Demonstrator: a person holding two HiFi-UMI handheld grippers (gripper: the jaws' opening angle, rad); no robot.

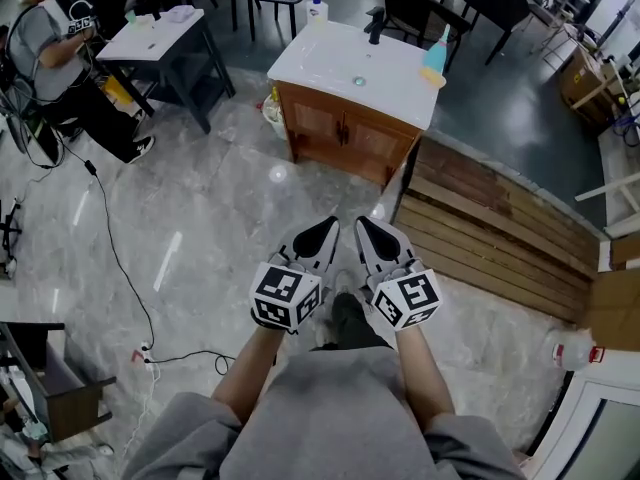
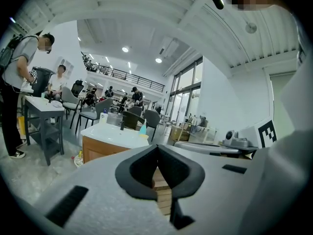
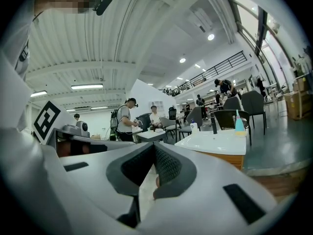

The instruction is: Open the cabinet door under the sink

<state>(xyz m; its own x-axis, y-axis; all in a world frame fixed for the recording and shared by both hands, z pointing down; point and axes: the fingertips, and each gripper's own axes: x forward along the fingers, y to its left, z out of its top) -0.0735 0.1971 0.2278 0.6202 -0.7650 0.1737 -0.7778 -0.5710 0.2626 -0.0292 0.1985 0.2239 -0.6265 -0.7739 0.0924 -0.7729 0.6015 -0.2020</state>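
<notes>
Head view: person stands w/ both tools tucked in front of the torso, well apart from the sink cabinet (image 1: 345, 133) across the marble floor. Left gripper (image 1: 318, 236) and right gripper (image 1: 376, 238) sit side by side; each gripper view shows the jaws clenched tip to tip w/ nothing between them. The cabinet is brown wood under a white sink top (image 1: 330, 68), w/ black faucet (image 1: 375, 23) at the back and a teal bottle (image 1: 435, 63) at one corner. It has two doors, dark handles (image 1: 343, 131) meeting at the centre seam. Task hasn't started, approach is the step in hand. To do it well, prob: walk up and crouch so a tool meets the handle level, release one pair of jaws before arrival, close on one handle only, then pull along the door's arc, not straight back. Mind the wood planks (image 1: 490, 228) beside the cabinet and the floor cable (image 1: 120, 258) when stepping in.
</notes>
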